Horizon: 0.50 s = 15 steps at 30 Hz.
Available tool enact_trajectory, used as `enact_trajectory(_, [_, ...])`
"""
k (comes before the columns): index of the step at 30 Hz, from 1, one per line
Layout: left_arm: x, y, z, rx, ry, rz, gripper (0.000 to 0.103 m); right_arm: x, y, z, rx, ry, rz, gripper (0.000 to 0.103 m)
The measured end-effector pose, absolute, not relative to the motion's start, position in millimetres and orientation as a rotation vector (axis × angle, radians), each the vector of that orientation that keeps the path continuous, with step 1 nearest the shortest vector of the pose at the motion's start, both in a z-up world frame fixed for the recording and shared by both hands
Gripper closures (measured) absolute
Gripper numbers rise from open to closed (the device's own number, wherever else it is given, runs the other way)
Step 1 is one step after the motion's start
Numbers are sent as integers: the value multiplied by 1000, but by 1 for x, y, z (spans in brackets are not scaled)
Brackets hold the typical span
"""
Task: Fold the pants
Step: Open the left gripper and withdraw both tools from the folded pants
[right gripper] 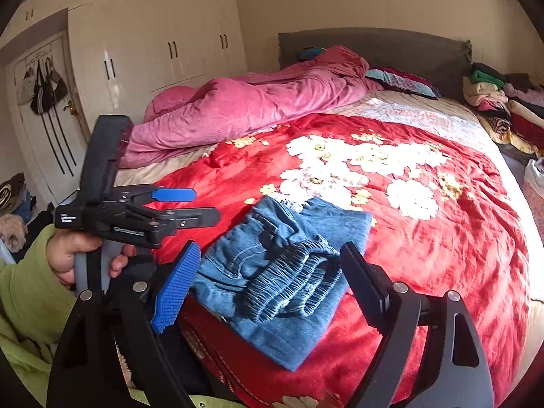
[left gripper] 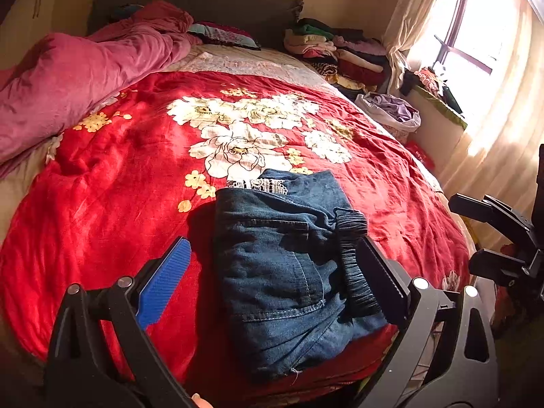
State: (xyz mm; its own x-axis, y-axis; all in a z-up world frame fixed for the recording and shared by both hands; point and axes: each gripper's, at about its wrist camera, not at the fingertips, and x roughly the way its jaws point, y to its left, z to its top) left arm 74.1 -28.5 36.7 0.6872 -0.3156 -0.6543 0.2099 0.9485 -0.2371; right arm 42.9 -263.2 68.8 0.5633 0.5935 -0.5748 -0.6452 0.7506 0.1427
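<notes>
Hiding pants' near edge: left gripper, right gripper, jaws spread, empty.

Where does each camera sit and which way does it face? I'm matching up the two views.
Left wrist: on the left gripper, looking up the bed toward headboard and window; the right gripper shows at right.
Right wrist: on the right gripper, facing across the bed toward the wardrobe; the left gripper, hand and green sleeve show at left.
Shared: folded jeans, red blanket, pink duvet.
</notes>
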Motion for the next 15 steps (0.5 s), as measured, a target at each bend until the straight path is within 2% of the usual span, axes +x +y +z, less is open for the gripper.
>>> enact_trajectory(15, [83, -24, 10, -148, 821, -267, 10, 74, -273, 27, -71, 756, 603, 20])
